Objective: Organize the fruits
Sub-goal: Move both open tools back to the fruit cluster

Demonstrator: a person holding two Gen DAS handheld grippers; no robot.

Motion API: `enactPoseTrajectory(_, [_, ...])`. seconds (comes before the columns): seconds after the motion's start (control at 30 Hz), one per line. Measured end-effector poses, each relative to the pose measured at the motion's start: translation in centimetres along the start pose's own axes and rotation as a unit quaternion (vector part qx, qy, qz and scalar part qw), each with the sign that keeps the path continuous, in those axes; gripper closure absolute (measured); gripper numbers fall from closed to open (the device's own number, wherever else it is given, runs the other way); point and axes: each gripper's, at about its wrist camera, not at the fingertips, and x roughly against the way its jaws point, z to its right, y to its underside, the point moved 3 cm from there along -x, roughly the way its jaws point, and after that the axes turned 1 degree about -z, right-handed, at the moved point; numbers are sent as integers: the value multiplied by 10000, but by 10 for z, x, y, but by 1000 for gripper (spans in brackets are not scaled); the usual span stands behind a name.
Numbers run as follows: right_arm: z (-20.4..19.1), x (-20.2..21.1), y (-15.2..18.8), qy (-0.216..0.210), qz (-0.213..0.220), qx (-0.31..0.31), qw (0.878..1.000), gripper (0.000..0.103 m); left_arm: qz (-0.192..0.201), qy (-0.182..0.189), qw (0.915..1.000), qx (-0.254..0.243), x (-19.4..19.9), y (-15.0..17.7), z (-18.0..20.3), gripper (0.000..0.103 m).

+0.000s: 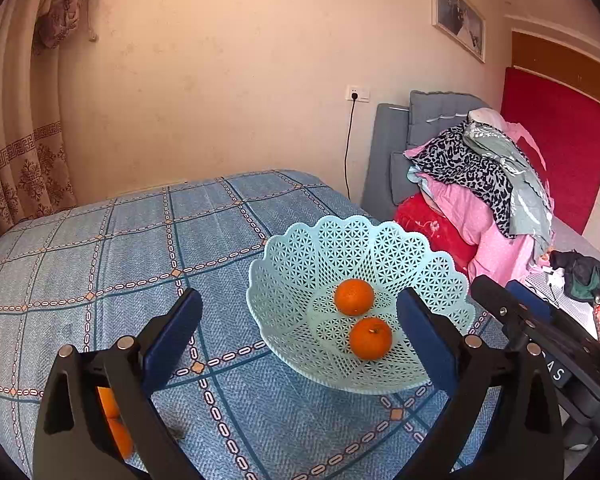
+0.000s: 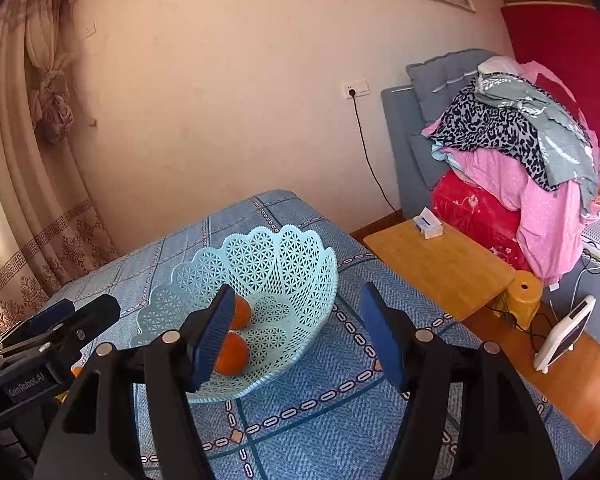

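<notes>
A bedroom with a peach wall, a tied-back curtain and a heap of bedding on a grey sofa surrounds a tabletop (image 1: pixel 100 264) under a blue checked woven cloth. On it stands a pale blue basket (image 1: pixel 284 264), a plastic lattice bowl with a scalloped rim, flared wide and shallow.

Two oranges lie in its well, touching or nearly so: the far orange (image 1: pixel 354 297) at about 12 o'clock, the near orange (image 1: pixel 370 338) at 6 o'clock. Both are round, matte and dimpled. More orange fruit (image 1: pixel 114 420) shows on the cloth at 7 o'clock of the left wrist view, half hidden behind the near finger, so I cannot count it.

The left hand-held gripper (image 1: pixel 300 336) hangs before the basket with its blue ribbed pads spread wide and nothing between them. The right hand-held gripper (image 2: pixel 300 332) is likewise spread and empty, poised over the basket's right edge, near the other tool.

I judge the job partly done, with the loose fruit next. To do it well, the left tool should drop back toward 7 o'clock, straddle one fruit across its widest part and close gently, since the skin is soft and a round fruit rolls off the pads. The light basket may slide or tip if its rim is knocked, so release low into the well.
</notes>
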Motion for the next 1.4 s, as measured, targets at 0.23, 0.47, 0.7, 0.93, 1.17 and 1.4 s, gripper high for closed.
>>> enactPoseTrajectory(0.23, [-21,5,3,-56,36,350,9994,32,28,-336,9991,264,12,-4,-31,3])
enactPoseTrajectory(0.47, [-42,5,11,-320,-236,485,9980,32,-21,-679,9965,495,29,2,-70,3])
enactPoseTrajectory(0.7, [-69,11,19,-563,-313,747,9951,32,-89,-1012,9921,734,51,15,-112,3])
enactPoseTrajectory(0.93, [-97,17,31,-835,-445,979,9907,32,-174,-1290,9876,879,74,35,-146,3])
enactPoseTrajectory(1.17, [-121,18,48,-1120,-702,1149,9845,32,-335,-1572,9828,906,87,61,-164,3])
enactPoseTrajectory(1.4, [-140,20,65,-1338,-892,1341,9778,32,-644,-1664,9777,1111,88,95,-178,3])
